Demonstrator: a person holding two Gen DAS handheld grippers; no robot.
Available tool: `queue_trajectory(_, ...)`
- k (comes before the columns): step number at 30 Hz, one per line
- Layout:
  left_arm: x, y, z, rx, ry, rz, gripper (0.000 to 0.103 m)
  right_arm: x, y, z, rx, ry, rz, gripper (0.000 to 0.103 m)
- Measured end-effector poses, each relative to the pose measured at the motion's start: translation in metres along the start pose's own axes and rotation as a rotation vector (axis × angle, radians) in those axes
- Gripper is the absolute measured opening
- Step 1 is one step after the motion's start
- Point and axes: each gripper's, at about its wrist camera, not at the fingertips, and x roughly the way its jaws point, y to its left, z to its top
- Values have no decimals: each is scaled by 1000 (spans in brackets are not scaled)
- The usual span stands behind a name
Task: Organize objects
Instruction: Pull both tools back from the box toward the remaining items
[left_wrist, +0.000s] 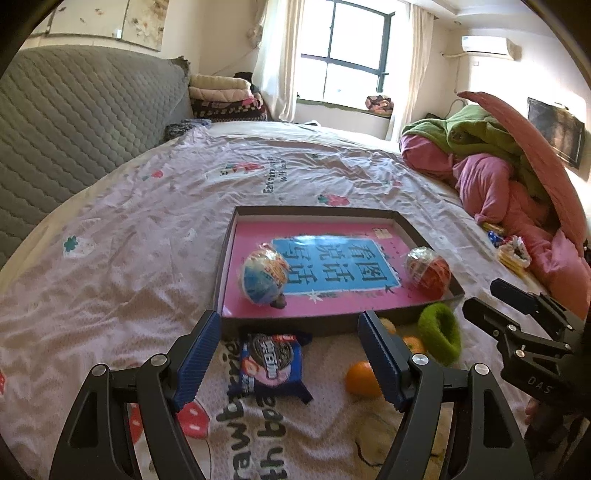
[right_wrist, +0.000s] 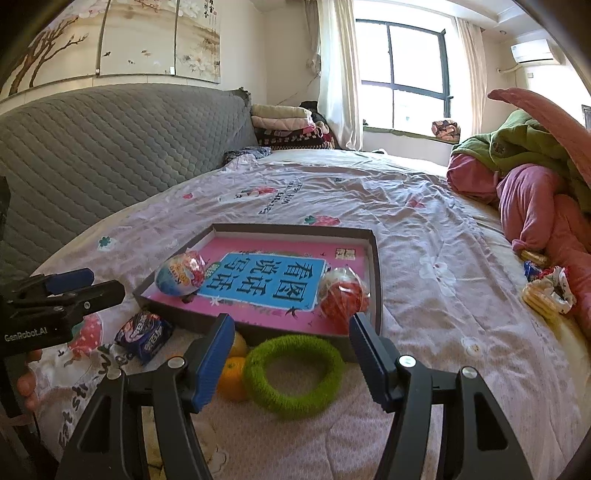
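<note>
Objects to be organized are spread over a bed (left_wrist: 129, 229) covered with a pale printed sheet. A shallow dark box (left_wrist: 428, 236) with a pink and blue printed bottom is set near the middle of the bed, and two wrapped balls are already seen inside it: a blue-and-white ball (left_wrist: 264, 277) at its left side and a red ball (left_wrist: 428, 271) against its right wall. Just outside the box's near wall, a blue cookie packet (left_wrist: 271, 363) is laid flat on the sheet; to its right a green fuzzy ring (right_wrist: 293, 373) is found, touching the box wall, with oranges (right_wrist: 232, 373) tucked between the ring and the packet. How many oranges there are cannot be told for certain, since they are partly hidden by a tong finger in both views. The left tongs (left_wrist: 291, 356) are held wide open over the cookie packet with nothing gripped. The right tongs (right_wrist: 290, 363) are likewise spread wide and empty, with the green ring seen between the fingers but not pressed. A quilted grey headboard (right_wrist: 110, 147) is seen along the left, folded blankets (right_wrist: 288, 129) are stacked by the window, and a heap of pink and green bedding (left_wrist: 491, 162) is piled at the right, with some small wrapped snacks (right_wrist: 546, 288) beside it.
</note>
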Motion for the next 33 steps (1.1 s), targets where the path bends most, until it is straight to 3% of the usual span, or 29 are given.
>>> queue_trajectory(33, -22, -43, -62, 97, 153, -113, 78, -12, 10, -33, -43, 92, 4, 64)
